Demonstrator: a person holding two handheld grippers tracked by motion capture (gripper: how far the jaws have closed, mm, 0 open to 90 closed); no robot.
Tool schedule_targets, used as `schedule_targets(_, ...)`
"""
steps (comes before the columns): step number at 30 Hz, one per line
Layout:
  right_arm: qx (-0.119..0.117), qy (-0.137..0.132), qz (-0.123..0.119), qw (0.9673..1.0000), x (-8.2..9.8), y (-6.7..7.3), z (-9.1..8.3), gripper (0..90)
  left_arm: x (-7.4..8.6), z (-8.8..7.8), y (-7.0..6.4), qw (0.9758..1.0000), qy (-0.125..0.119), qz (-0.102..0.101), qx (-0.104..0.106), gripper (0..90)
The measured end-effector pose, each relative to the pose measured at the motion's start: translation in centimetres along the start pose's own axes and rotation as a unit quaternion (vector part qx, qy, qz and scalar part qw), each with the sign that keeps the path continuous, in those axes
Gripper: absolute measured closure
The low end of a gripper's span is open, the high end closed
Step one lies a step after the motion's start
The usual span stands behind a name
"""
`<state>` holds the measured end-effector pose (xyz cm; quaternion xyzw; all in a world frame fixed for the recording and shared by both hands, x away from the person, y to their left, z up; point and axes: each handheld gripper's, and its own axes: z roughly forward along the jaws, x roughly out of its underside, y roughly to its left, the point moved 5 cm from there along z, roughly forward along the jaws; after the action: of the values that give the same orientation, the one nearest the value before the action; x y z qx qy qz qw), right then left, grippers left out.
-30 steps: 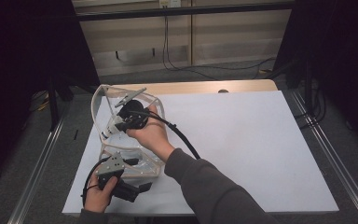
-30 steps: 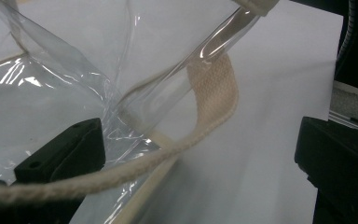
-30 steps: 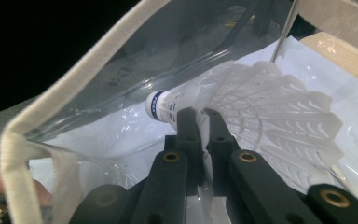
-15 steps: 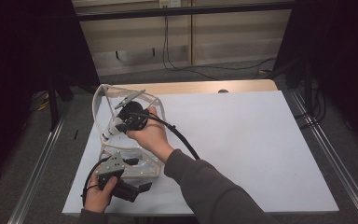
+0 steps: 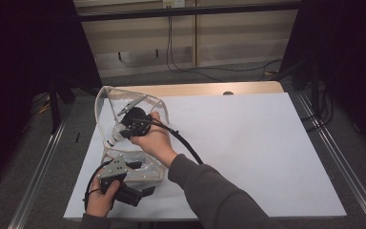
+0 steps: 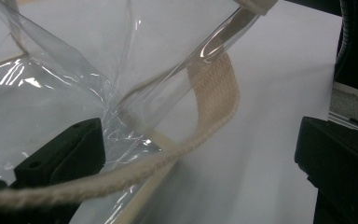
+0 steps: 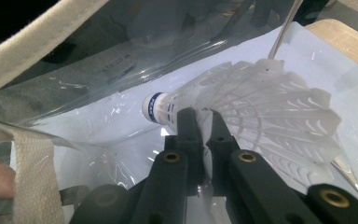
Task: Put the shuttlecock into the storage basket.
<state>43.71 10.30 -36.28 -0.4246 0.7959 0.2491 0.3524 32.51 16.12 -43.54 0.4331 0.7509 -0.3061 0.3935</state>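
A clear plastic bag [image 5: 106, 102] with cream webbing handles lies at the left of the white table sheet. My right gripper [image 5: 124, 131] reaches into the bag's open mouth, shut on the feather skirt of a white shuttlecock [image 5: 113, 139]. The right gripper view shows the jaws [image 7: 200, 116] pinching the shuttlecock [image 7: 270, 102], whose blue-banded cork points away, inside the bag [image 7: 121, 56]. My left gripper [image 5: 140, 177] sits at the bag's near corner. Its jaws [image 6: 196, 135] stand wide apart, with the bag's corded rim [image 6: 121, 175] draped over the left jaw and a handle [image 6: 214, 93] between them.
The white sheet [image 5: 248, 143] covers most of the table to the right of the bag. A wooden strip [image 5: 209, 88] runs along the far edge. Metal rails [image 5: 336, 152] flank the table. A black cable [image 5: 186, 143] trails from the right gripper.
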Motion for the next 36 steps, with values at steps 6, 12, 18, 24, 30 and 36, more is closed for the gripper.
schedule_targets(6, 0.001, 0.003, -0.001, 1.0, 0.4, -0.1, 0.2, 88.1, 0.0, 0.0, -0.1, 1.0, -0.001, -0.001, 0.0, 1.7)
schedule_targets(12, 0.0, 0.004, -0.003, 1.0, 0.7, -0.2, 0.4, 88.1, 0.0, 0.0, 0.0, 1.0, -0.001, -0.001, 0.0, 1.7)
schedule_targets(18, 0.001, 0.01, -0.004, 0.9999, 1.0, -0.2, 0.4, 88.0, 0.0, -0.1, 0.0, 1.0, 0.0, 0.0, 0.0, 1.7)
schedule_targets(24, -0.002, 0.015, -0.006, 0.9999, 1.2, -0.3, 0.6, 87.6, 0.0, 0.0, 0.0, 1.0, 0.001, -0.001, -0.001, 1.7)
schedule_targets(30, -0.003, 0.026, -0.008, 0.9996, 1.4, -0.3, 0.8, 87.6, 0.0, 0.0, 0.0, 1.0, 0.0, 0.0, 0.0, 1.7)
schedule_targets(36, -0.01, 0.032, -0.01, 0.9994, 1.5, -0.2, 0.9, 82.2, 0.0, 0.0, 0.0, 1.0, -0.001, -0.001, 0.001, 1.7)
